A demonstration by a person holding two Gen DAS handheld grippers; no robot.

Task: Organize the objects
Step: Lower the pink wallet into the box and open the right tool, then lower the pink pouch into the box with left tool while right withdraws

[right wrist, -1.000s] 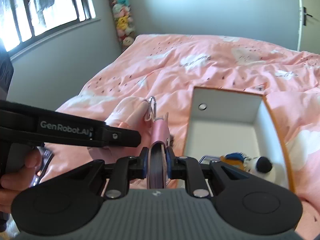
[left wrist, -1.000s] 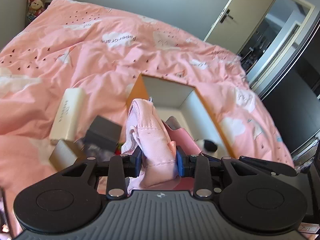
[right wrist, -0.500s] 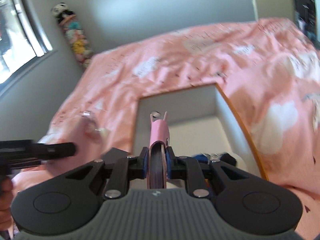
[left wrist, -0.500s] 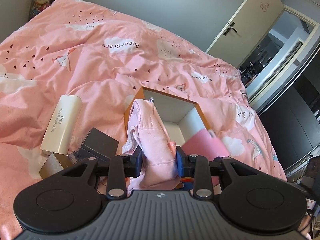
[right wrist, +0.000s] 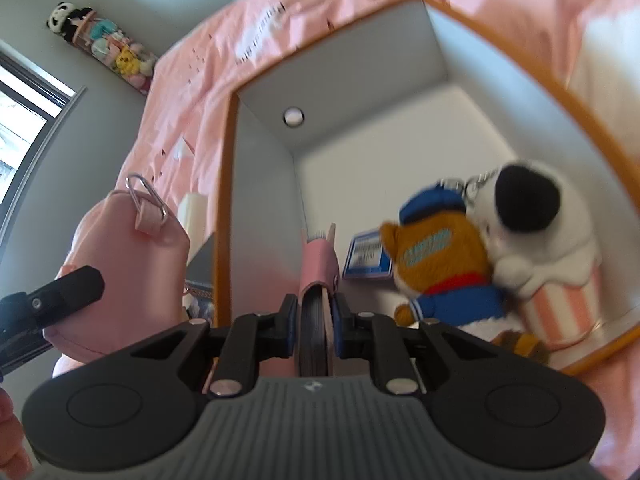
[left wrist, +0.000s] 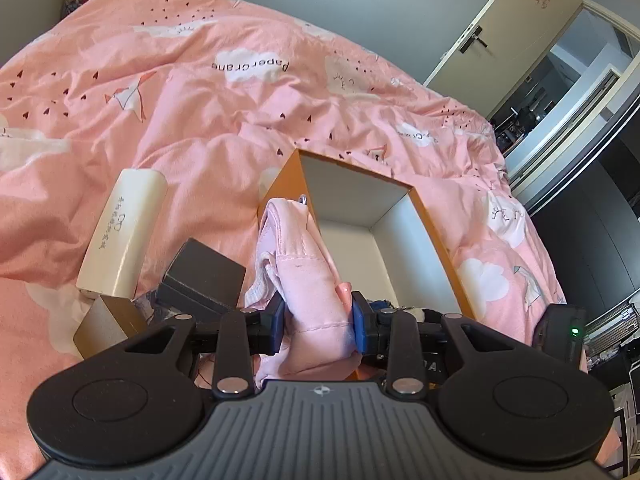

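Box [right wrist: 400,128] already holds plush toys [right wrist: 480,248]; right tool [right wrist: 316,312] grips a notebook [right wrist: 318,264], left tool [left wrist: 318,320] a pouch [left wrist: 304,272], both unplaced.

left gripper [left wrist: 319,326] fingers clamped, angled down; right gripper [right wrist: 316,322] fingers clamped, angled down

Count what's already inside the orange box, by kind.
Plush toys: 2, a bear in blue and a black-and-white one
Blue-edged card: 1
Total: 3 visible; the tool hides part of the box floor.
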